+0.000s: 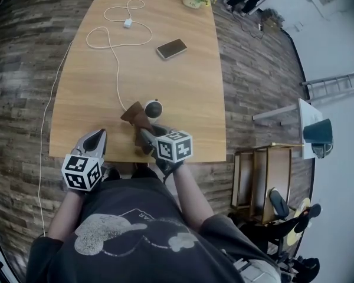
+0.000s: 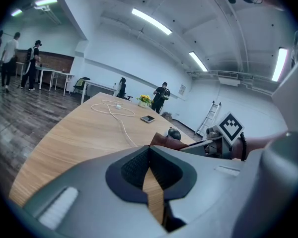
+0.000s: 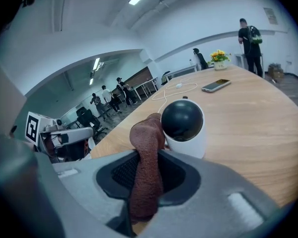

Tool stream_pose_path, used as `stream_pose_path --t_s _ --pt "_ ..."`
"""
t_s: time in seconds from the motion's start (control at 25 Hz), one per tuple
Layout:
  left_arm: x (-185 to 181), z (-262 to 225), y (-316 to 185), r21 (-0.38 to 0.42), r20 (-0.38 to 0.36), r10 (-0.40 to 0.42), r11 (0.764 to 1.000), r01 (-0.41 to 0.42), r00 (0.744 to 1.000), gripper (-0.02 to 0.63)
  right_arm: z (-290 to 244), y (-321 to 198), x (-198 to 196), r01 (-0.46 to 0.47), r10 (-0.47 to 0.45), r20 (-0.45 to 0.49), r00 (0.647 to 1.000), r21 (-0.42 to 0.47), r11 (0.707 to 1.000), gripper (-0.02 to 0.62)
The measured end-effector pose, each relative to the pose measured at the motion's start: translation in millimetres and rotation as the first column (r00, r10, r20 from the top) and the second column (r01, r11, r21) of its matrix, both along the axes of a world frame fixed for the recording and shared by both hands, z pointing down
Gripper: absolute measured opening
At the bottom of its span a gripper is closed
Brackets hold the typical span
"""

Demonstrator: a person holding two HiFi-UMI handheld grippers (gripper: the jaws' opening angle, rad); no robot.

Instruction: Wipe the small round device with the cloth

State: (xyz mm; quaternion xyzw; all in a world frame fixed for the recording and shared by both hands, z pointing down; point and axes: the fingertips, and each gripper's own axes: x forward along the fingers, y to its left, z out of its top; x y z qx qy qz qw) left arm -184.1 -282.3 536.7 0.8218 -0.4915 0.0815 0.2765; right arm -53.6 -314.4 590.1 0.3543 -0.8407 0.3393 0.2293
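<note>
**Right gripper (image 3: pixel 148 176) presses cloth (image 3: pixel 146 142) to device (image 3: pixel 185 125)**

Its jaws are clamped on the brown cloth, whose bunched top touches the left side of the white, black-domed device. The device stands upright near the bench's (image 1: pixel 165 87) near edge. The left gripper (image 2: pixel 150 171), jaws together and empty, is over that edge, apart from the device.

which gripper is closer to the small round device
Right. The right gripper holds the cloth up against the device; the left gripper sits shut, apart from it, near the table edge.
</note>
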Motion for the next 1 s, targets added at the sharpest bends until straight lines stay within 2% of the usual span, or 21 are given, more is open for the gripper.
stream_pose_path --t_s 0.16,0.32,0.6,0.84,1.0 --pt "-4 4 2 -0.008 -0.002 0.005 1.0 -0.005 1.0 0.017 15 4 4 -0.054 0.055 0.022 0.998 -0.052 0.997 0.078" --pt "-5 8 1 -0.019 -0.012 0.021 1.0 -0.022 1.0 0.017 21 5 7 -0.078 0.079 0.015 0.997 -0.066 0.995 0.078" --pt "-2 23 4 -0.042 -0.045 0.056 0.997 -0.057 0.997 0.017 16 18 -3 -0.017 0.016 -0.035 0.999 -0.017 1.0 0.078" --pt "17 36 18 -0.054 -0.036 0.142 0.988 -0.144 0.989 0.017 2 47 -14 -0.014 0.014 -0.001 1.0 -0.008 1.0 0.078" --pt "23 32 30 -0.049 -0.03 0.138 0.989 -0.139 0.99 0.018 -9 62 -17 0.024 -0.024 0.022 0.999 0.006 1.0 0.078"
